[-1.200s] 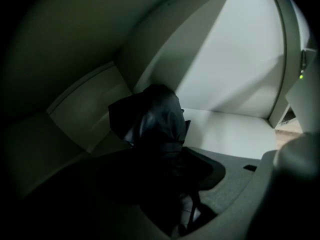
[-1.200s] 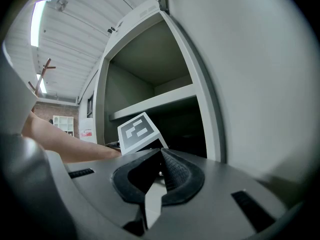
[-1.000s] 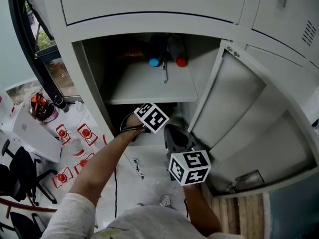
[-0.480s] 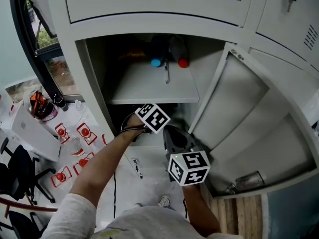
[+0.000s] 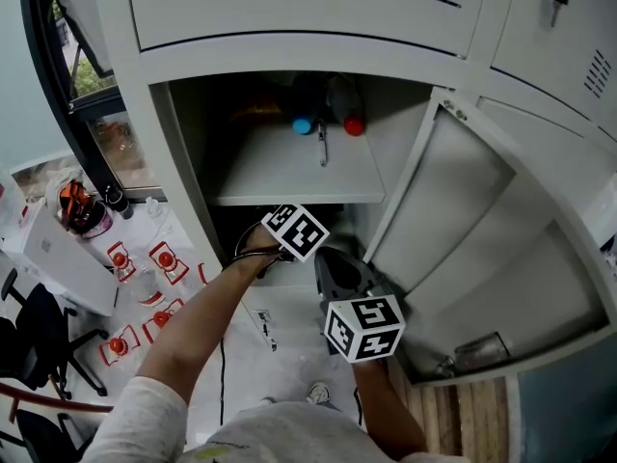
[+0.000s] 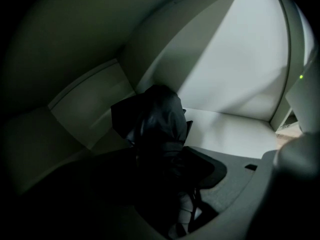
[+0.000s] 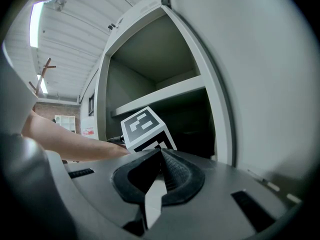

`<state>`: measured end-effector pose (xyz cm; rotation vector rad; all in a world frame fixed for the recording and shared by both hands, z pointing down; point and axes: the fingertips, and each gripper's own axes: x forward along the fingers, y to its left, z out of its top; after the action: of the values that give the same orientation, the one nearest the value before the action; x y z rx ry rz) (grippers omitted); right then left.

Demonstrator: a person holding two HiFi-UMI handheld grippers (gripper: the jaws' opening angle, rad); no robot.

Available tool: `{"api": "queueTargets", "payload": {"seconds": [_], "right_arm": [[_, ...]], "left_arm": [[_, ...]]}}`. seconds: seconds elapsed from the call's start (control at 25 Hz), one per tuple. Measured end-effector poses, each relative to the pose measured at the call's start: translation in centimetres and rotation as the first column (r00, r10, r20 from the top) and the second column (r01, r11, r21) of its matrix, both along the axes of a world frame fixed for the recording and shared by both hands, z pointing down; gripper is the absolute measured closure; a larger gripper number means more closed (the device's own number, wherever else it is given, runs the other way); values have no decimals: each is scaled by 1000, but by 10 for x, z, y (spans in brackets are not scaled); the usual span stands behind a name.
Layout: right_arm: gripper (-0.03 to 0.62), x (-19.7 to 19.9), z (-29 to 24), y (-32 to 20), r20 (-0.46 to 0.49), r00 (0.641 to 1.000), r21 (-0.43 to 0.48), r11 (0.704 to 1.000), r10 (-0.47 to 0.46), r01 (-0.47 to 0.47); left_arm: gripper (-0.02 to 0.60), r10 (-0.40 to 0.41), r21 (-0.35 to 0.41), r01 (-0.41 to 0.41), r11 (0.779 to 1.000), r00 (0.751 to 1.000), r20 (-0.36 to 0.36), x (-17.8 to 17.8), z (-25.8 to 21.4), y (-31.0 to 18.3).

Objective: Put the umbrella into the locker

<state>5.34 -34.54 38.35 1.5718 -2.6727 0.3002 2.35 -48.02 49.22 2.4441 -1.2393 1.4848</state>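
Note:
A dark folded umbrella (image 6: pixel 159 121) lies in the locker's lower compartment (image 6: pixel 235 134), against its back left corner. My left gripper (image 6: pixel 160 165) reaches into that dark space; in the head view only its marker cube (image 5: pixel 294 231) shows. Its jaws have just been opening. The umbrella is between them, and the right pad (image 6: pixel 207 170) appears to stand just off it; the left pad is lost in shadow. My right gripper (image 7: pixel 161 156) is shut and holds nothing. It hangs outside the locker (image 5: pixel 328 254), beside the open door (image 5: pixel 482 239).
The shelf (image 5: pixel 289 177) above holds two bottles, one blue-capped (image 5: pixel 302 124) and one red-capped (image 5: pixel 353 124), and a thin pen-like item (image 5: pixel 322 145). The door swings out to the right. Boxes and red-topped items (image 5: pixel 162 257) lie on the floor at left, near an office chair (image 5: pixel 39 326).

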Motion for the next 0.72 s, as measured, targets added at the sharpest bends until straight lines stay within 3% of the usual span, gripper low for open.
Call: {"api": "queueTargets", "payload": {"seconds": [0.2,0.32,0.52,0.72], "right_arm": [[591,1,-2,2,0,1000,4,1000,1,-1],[591,0,-3,5,-3,1000,8,1000,-3,3],[591,1,-8,10,-7,1000,20,1000,-4,5],[591,4,-12,12,-2,1000,29,1000,0,0]], "left_arm": [[288,-7,15,7,1000,1000,-5,0,-3,-3],[273,-39,-17,40,999,999,1,-7,1,-1],[265,17,111,-15,994,1000,-12,6,-15,-8],[265,20,111,-18,994,999,-26,6,-17,-3]]}}
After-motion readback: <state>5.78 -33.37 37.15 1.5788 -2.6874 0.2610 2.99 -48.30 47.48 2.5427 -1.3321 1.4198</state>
